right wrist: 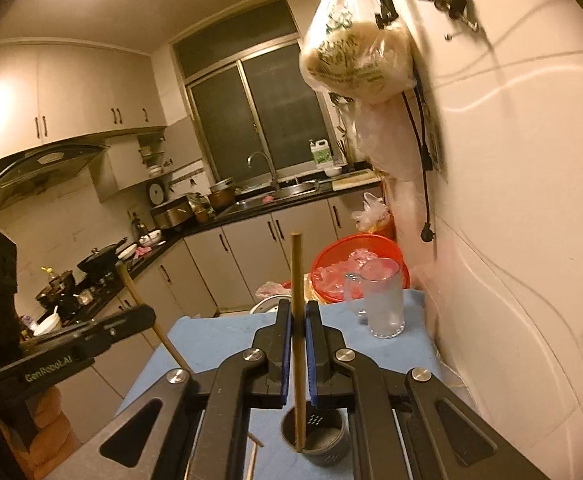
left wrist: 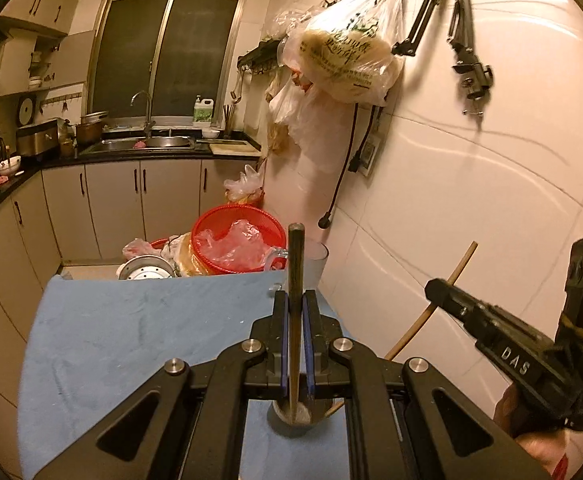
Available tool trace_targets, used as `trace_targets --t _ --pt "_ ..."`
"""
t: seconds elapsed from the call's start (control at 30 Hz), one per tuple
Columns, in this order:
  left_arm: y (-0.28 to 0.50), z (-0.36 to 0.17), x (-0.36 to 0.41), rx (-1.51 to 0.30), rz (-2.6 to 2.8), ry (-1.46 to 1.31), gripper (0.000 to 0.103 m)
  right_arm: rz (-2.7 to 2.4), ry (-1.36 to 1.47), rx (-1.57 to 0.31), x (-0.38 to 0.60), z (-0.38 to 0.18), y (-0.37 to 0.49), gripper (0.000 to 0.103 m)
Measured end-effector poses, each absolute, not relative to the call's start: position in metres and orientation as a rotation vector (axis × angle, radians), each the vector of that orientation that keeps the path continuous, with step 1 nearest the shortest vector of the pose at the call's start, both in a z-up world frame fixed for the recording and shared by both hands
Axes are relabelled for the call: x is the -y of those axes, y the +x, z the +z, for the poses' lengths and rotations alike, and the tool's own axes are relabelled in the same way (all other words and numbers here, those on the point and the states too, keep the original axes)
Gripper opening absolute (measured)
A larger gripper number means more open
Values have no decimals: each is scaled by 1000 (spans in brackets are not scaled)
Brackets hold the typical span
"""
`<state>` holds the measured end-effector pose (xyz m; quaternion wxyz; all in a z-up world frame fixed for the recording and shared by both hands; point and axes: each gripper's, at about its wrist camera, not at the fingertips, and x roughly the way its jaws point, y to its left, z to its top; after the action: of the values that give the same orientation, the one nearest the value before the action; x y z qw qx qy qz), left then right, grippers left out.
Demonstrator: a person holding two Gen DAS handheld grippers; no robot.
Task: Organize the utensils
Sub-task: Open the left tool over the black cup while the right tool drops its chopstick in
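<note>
With each tongs, left (left wrist: 295,300) and right (right wrist: 298,312), clenched on a chopstick (left wrist: 294,280) (right wrist: 297,280) above the holder (right wrist: 315,436): insertion step; next, lowering tips into the holder, then releasing.

Your left gripper (left wrist: 296,312) and right gripper (right wrist: 298,320): black linkages, silver pivot screws, blue finger pads; white lettering along each body's side
</note>
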<state>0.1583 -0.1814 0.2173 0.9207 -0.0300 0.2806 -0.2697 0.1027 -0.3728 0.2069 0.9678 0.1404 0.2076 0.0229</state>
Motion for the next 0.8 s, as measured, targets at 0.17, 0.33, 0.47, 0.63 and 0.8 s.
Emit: trace_targets --t 0.17,0.33,0.47,0.63,0.8 --pt "183 187 203 -645 -551 -58 7 40 303 -468 382 183 129 7" --pt "197 155 213 -712 -539 -38 7 45 313 -535 386 151 147 7" --pt "201 136 213 -750 -533 -41 7 48 317 -592 385 127 157 7" --pt "205 121 211 -787 -519 -45 7 61 327 -647 384 106 166 7" --pt "208 117 208 -801 -517 -45 7 47 347 -668 388 97 169 9"
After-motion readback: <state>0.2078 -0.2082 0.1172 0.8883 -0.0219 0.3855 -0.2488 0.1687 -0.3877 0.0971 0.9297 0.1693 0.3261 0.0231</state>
